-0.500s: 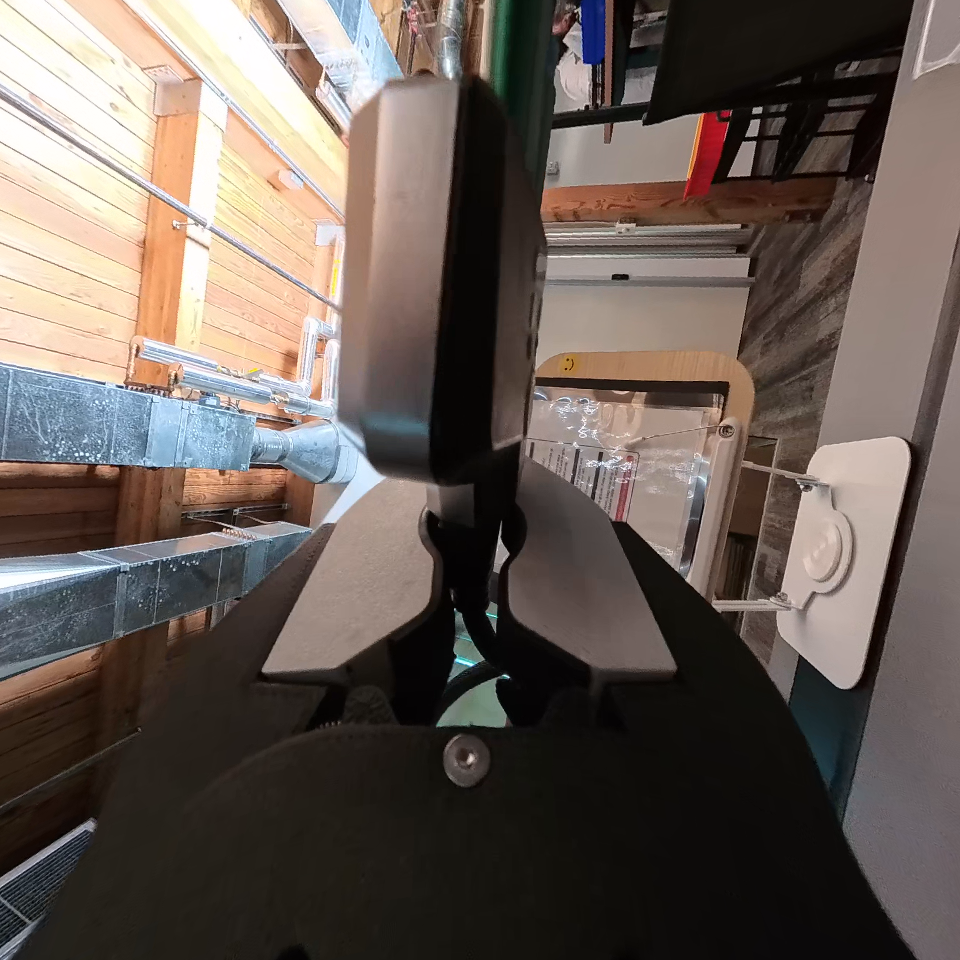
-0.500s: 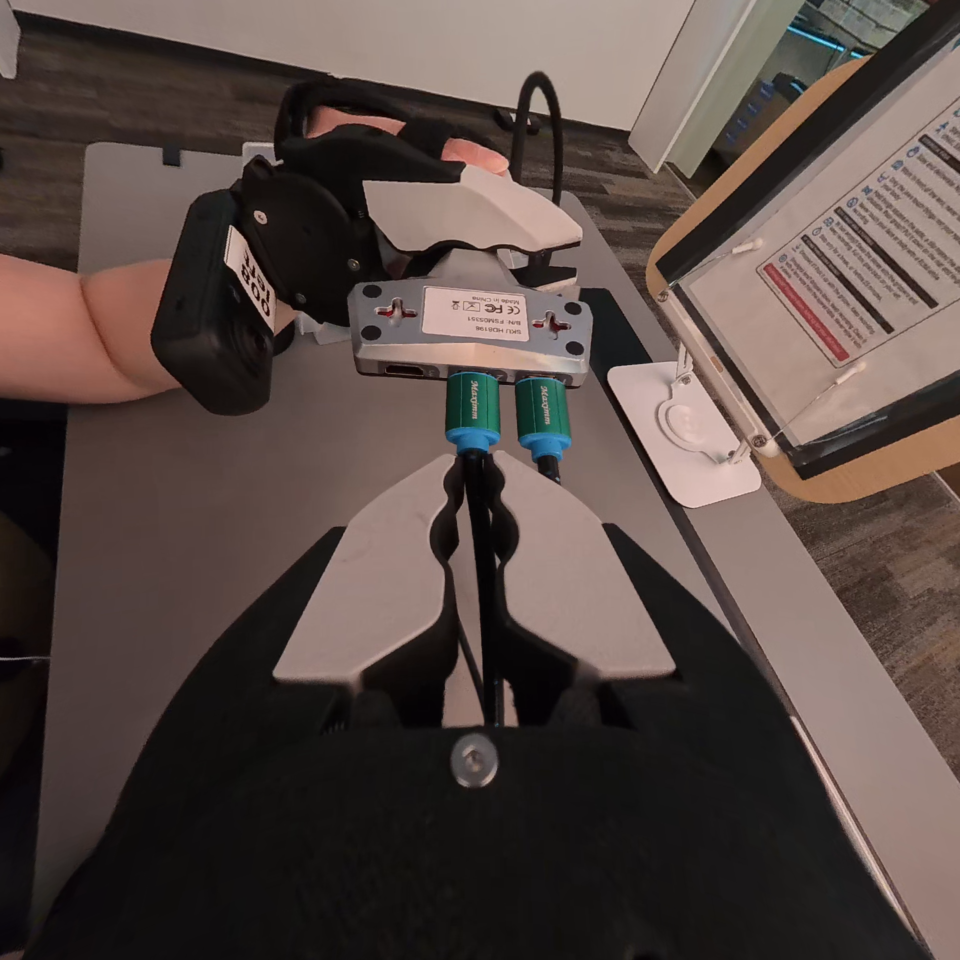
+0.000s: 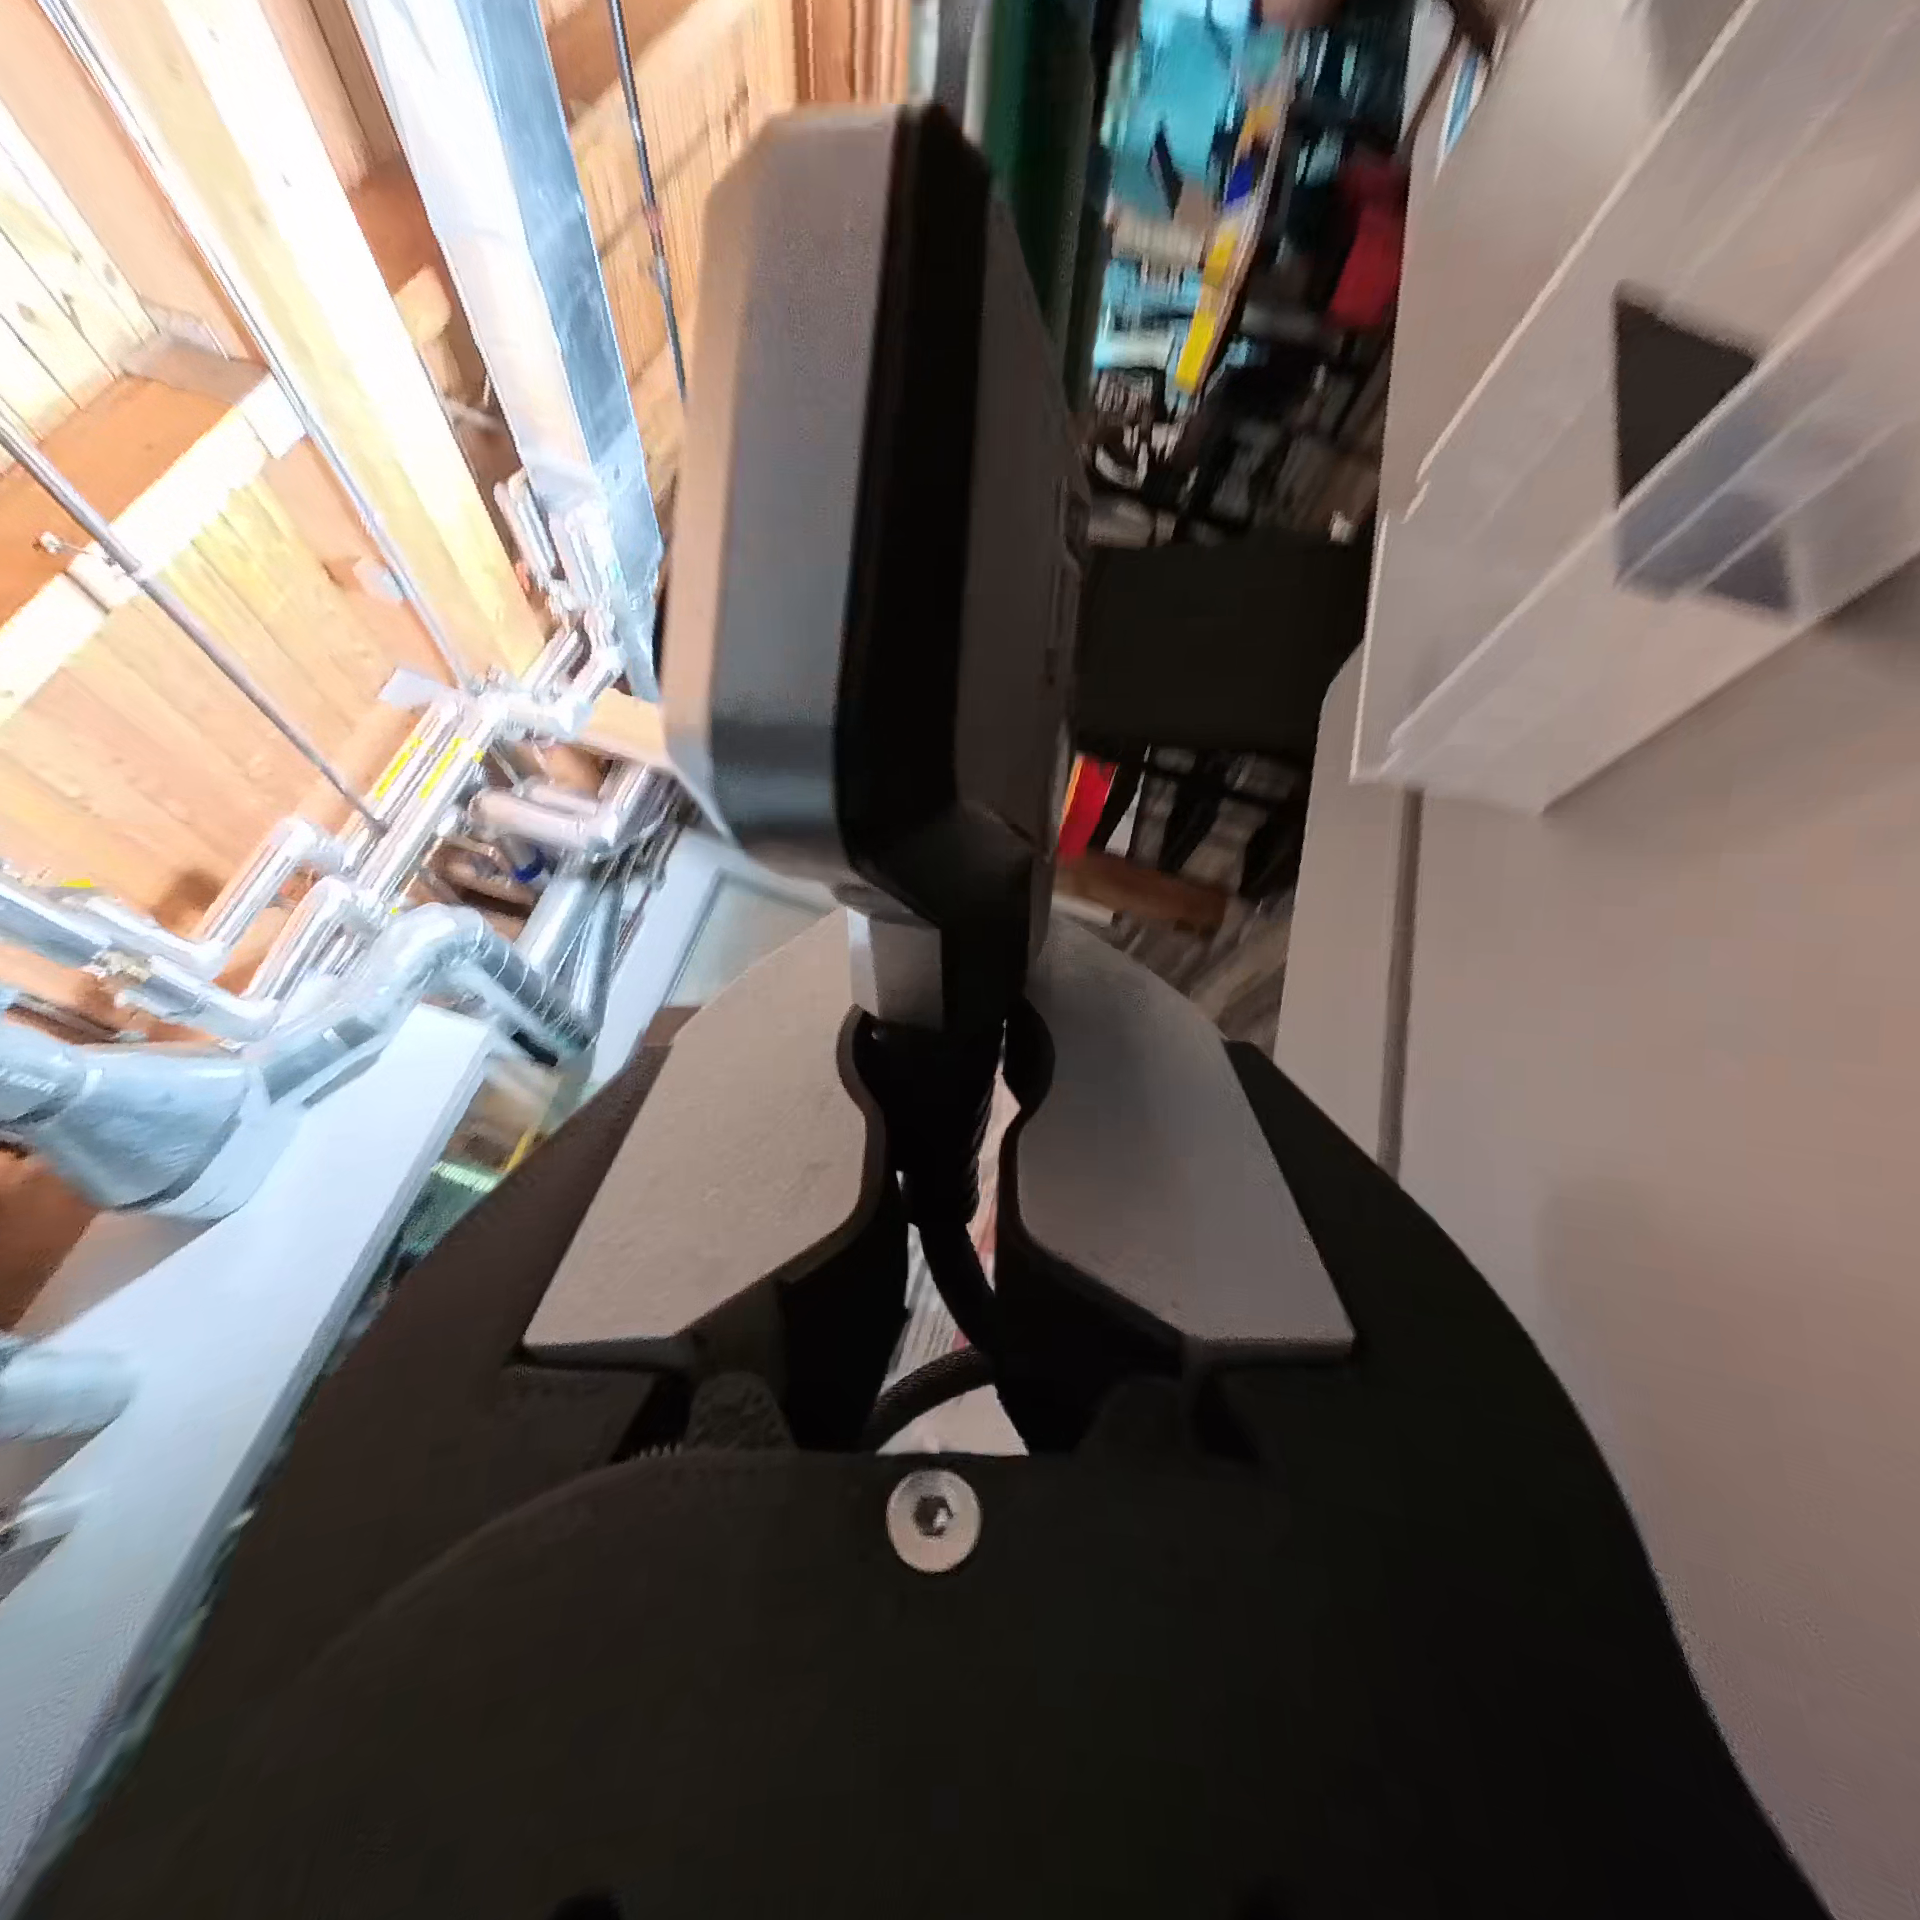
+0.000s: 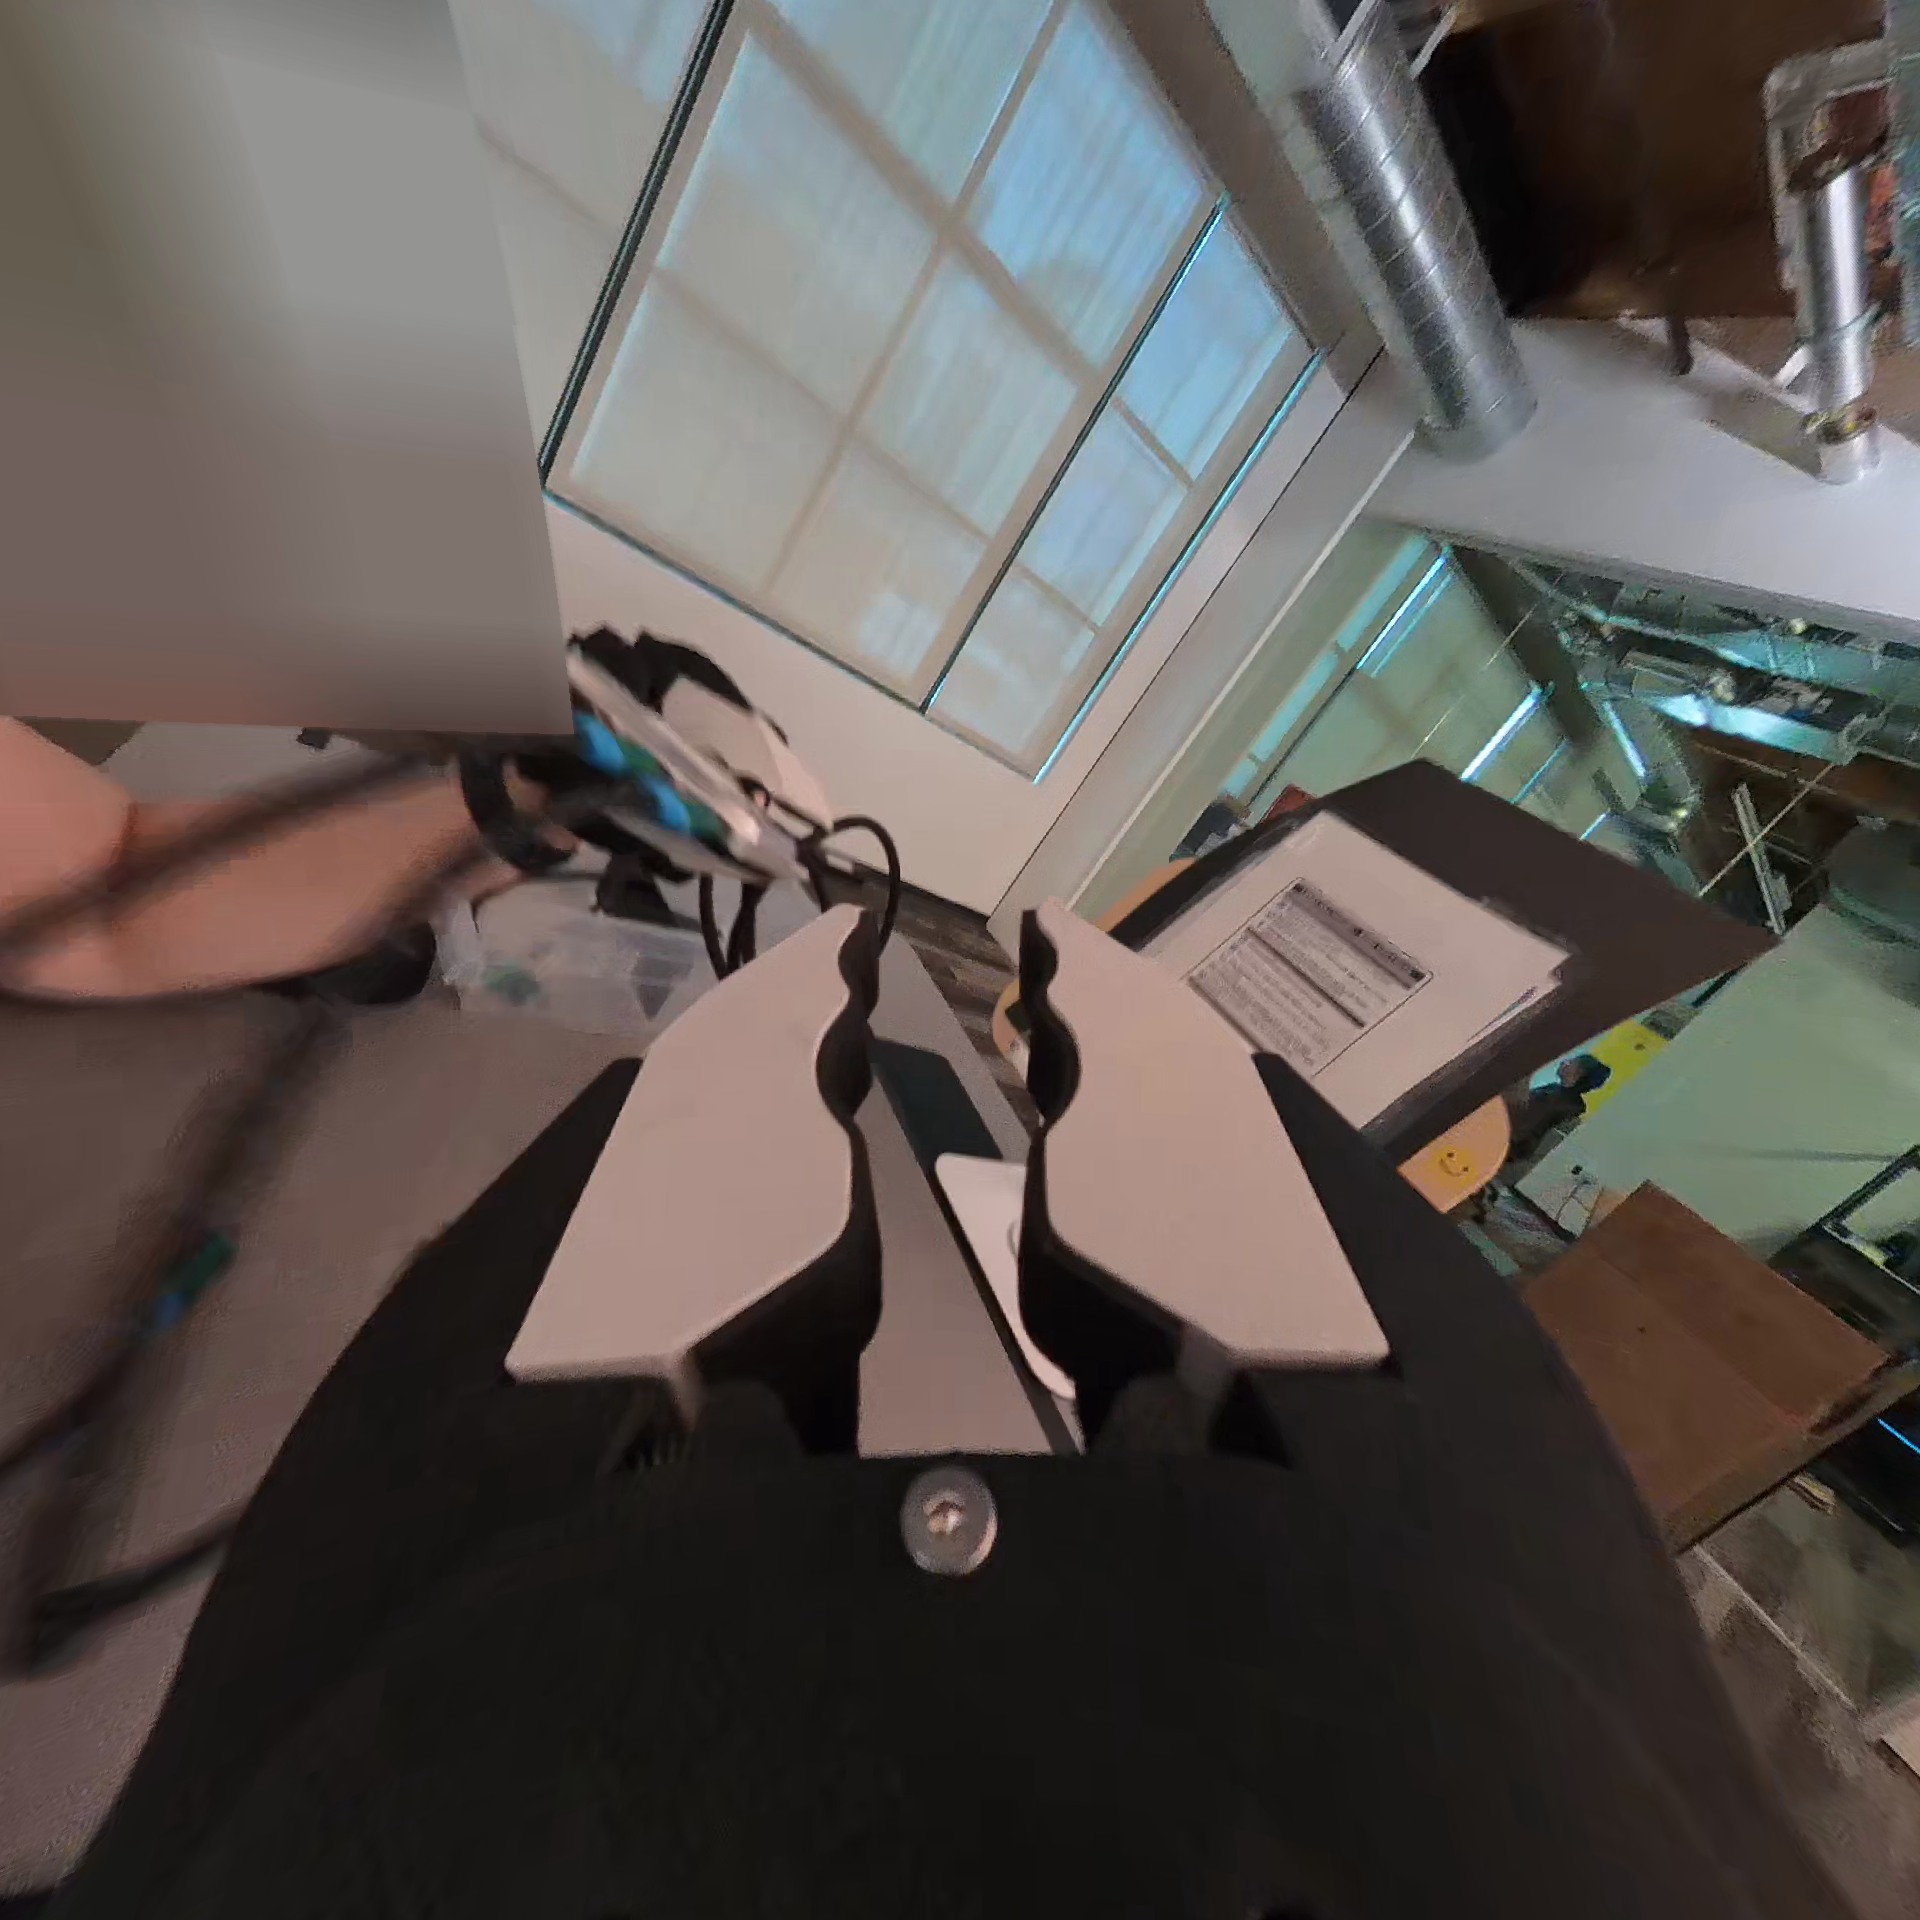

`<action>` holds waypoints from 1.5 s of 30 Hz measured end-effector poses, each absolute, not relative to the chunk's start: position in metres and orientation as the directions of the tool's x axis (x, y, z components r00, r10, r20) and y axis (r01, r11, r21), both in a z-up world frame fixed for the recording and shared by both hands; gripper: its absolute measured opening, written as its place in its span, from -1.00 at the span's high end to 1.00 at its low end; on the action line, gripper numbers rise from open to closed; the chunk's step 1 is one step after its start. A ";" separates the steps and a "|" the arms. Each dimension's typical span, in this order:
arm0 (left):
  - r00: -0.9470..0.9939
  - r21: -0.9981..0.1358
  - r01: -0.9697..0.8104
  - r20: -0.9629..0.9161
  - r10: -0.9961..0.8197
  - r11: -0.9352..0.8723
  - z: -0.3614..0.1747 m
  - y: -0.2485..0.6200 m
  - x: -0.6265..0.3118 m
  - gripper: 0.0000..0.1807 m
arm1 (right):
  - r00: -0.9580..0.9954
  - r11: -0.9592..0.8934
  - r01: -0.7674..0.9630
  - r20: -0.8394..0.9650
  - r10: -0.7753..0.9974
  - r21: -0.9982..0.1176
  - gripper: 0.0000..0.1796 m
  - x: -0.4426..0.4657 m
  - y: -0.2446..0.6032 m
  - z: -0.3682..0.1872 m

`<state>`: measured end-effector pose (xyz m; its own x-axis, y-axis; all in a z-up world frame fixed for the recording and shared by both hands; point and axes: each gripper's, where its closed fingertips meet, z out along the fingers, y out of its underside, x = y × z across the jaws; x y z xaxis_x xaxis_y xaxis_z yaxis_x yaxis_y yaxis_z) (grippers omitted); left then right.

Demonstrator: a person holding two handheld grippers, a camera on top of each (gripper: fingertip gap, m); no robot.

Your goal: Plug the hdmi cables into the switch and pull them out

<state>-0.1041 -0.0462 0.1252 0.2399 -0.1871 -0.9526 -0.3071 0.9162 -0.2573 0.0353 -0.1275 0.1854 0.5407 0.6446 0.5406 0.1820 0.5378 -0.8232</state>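
My left gripper (image 3: 940, 1003) is shut on the black tail end of the grey metal HDMI switch (image 3: 790, 488), which stands up in front of the camera, raised and tilted. In the right wrist view the switch (image 4: 691, 805) shows small and blurred at the left, held in the left gripper (image 4: 717, 727), with green and blue HDMI plugs (image 4: 623, 753) in its ports. A dark cable with a green and blue plug (image 4: 192, 1273) hangs blurred over the table at the lower left. My right gripper (image 4: 945, 920) is open and empty, away from the switch.
The grey table (image 4: 343, 1122) lies below the right gripper. A white pad (image 4: 987, 1205) lies near its right edge. A clear plastic box (image 4: 561, 961) stands at the back. A sign board (image 4: 1314, 982) stands to the right. A person's forearm (image 4: 208, 883) reaches in from the left.
My right gripper has let go of the cable, opened and swung up and away from the switch. My left gripper has turned, still holding the switch with both plugs in it.
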 end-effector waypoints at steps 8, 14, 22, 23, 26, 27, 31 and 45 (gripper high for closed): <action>0.117 -0.397 -0.091 -0.915 -0.386 0.913 0.111 -0.087 -0.075 0.85 | 0.215 0.728 0.351 0.807 0.550 -0.589 0.49 -0.085 -0.113 0.125; 0.054 -0.554 0.026 -0.831 -0.554 0.832 0.106 -0.096 -0.065 0.85 | 0.211 0.789 0.282 0.837 0.505 -0.546 0.71 -0.106 -0.129 0.133; 0.158 -0.782 -0.055 -0.620 -0.768 0.621 0.100 -0.042 -0.065 0.69 | 0.366 0.553 0.291 0.625 0.689 -0.780 0.77 -0.086 -0.078 0.130; 0.204 -0.803 -0.076 -0.593 -0.779 0.592 0.102 -0.029 -0.072 0.65 | 0.434 0.496 0.308 0.583 0.687 -0.812 0.77 -0.075 -0.064 0.130; 0.382 -0.877 -0.020 -0.451 -0.806 0.481 0.127 0.008 -0.107 0.75 | 0.696 0.231 0.338 0.408 0.591 -0.912 0.77 -0.016 -0.016 0.132; 0.426 -0.895 0.009 -0.399 -0.811 0.446 0.135 0.017 -0.120 0.84 | 0.799 0.117 0.290 0.308 0.516 -0.950 0.76 0.012 -0.003 0.134; 0.499 -0.915 0.078 -0.308 -0.810 0.396 0.154 0.029 -0.153 0.91 | 0.977 -0.064 0.091 0.077 0.198 -0.994 0.76 0.123 0.006 0.137; 0.436 -0.903 -0.136 -0.424 -0.794 0.408 0.130 0.021 -0.124 0.91 | 0.897 0.186 -0.427 -0.441 -0.036 -0.885 0.77 0.295 -0.063 0.148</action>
<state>-0.1245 0.0212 0.1298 0.4356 -0.7939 -0.4242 -0.1356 0.4080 -0.9028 0.2945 -0.0631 0.1482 0.8969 -0.0359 -0.4408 -0.4274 0.1863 -0.8847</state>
